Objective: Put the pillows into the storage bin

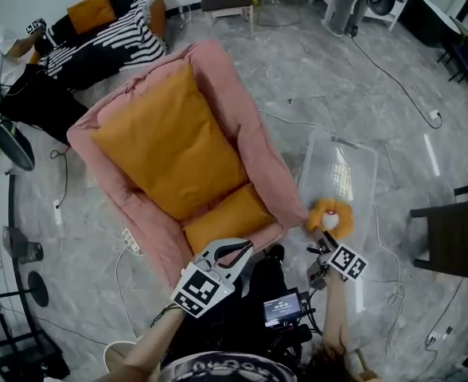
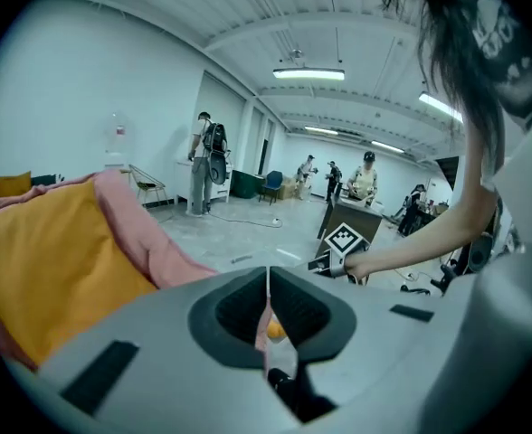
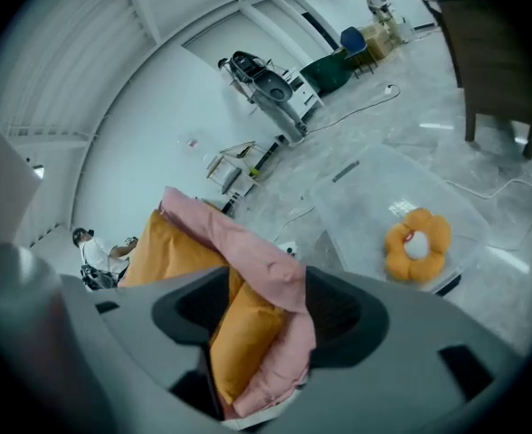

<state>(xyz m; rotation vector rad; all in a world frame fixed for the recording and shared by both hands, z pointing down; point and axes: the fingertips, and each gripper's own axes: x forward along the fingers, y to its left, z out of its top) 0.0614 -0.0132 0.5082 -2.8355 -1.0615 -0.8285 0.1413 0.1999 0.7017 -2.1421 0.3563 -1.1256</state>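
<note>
A big orange pillow leans on the back of a pink floor sofa, and a smaller orange cushion lies on its seat. Right of the sofa, a clear storage bin holds an orange flower-shaped pillow at its near end. My left gripper hangs by the sofa's front edge, its jaws drawn together to a thin slit. My right gripper is just short of the flower pillow, jaws wide apart and holding nothing; the sofa shows beyond them.
A dark chair stands right of the bin. A second sofa with a striped blanket and an orange pillow is at the far left, with a seated person beside it. Cables and a power strip lie on the marble floor.
</note>
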